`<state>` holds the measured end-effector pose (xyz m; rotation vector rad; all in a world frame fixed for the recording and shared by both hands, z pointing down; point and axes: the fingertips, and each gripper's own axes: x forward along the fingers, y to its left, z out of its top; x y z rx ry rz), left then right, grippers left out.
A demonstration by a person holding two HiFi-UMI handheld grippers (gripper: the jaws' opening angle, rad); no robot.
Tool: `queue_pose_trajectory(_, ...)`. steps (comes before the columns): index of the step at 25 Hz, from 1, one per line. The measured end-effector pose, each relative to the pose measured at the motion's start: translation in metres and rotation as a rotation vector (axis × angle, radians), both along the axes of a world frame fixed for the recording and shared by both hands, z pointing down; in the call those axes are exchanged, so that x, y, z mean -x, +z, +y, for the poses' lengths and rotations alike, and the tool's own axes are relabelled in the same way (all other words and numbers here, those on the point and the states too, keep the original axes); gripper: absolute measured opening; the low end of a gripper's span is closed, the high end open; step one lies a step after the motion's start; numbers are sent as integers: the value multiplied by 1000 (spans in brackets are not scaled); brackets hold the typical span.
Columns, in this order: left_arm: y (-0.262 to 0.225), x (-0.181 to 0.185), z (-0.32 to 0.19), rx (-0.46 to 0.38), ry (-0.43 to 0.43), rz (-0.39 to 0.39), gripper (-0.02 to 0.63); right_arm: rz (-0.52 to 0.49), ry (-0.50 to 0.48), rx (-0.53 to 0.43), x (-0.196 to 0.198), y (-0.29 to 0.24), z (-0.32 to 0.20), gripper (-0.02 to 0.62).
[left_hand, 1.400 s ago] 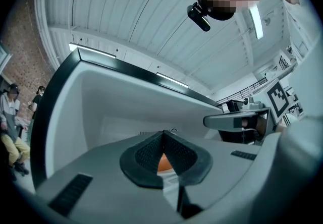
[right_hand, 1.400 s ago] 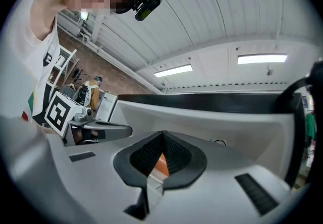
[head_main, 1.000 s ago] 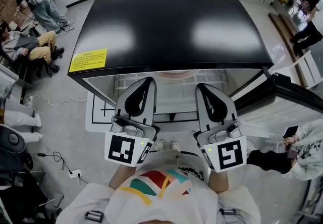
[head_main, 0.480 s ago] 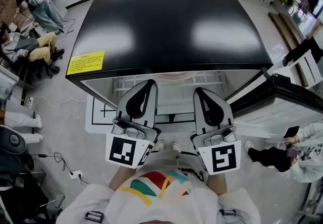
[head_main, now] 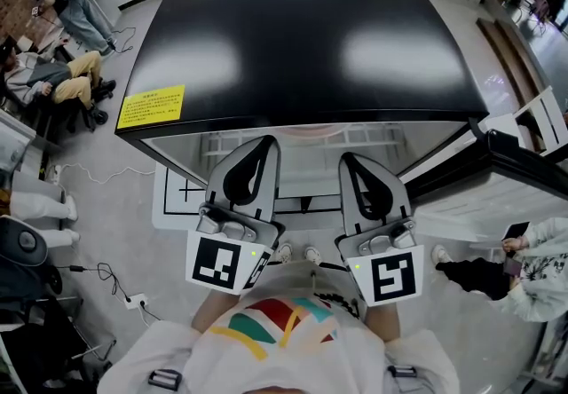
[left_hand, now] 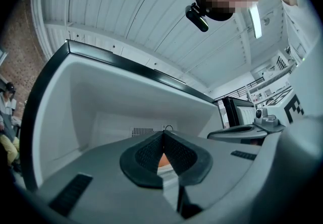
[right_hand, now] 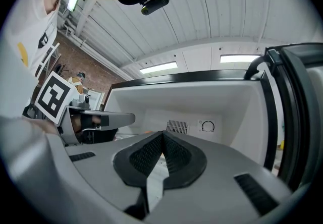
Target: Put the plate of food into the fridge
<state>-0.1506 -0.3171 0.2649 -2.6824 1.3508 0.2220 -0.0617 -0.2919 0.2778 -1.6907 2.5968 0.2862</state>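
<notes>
Right, closest in, the two marker cubes (head_main: pixel 219 261) sit level by the person's chest, so both tools are lined up side by side and aimed straight into the open fridge (head_main: pixel 302 28). The left gripper (head_main: pixel 264 145) has its jaws pressed together at the tips with nothing pinched between the pads. Same story for the right gripper (head_main: pixel 348 159): jaws fully closed, nothing in them.

Just past the tips, in the gap between the two grippers, a pale curved rim peeks out under the fridge's front edge. I read that as the plate (head_main: pixel 306 129), already resting inside. Through the slot under the left jaws a patch of orange food (left_hand: pixel 160 158) shows dead ahead, which fits that reading. With the plate down there and both tools empty, the placing looks done. Holding them parallel probably keeps them clear of the rim on the way out.

Further ahead of the left tip runs the wire shelf (head_main: pixel 222 148). Beyond the right jaws, on the back wall, sit a vent grille (right_hand: pixel 176 126) and a round dial (right_hand: pixel 207 126).

Off the right gripper's outer side the fridge door (head_main: pixel 524 161) stands swung wide, so closing it is likely next. Far off the left gripper's outer side, seated people (head_main: pixel 53 82) watch.
</notes>
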Motion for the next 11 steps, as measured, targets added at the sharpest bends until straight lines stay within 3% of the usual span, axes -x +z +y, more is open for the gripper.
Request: queue_pose_trajectory(11, -1, 5, 0, 2, -6, 3, 6, 19, 0, 5, 4, 2, 0, 0)
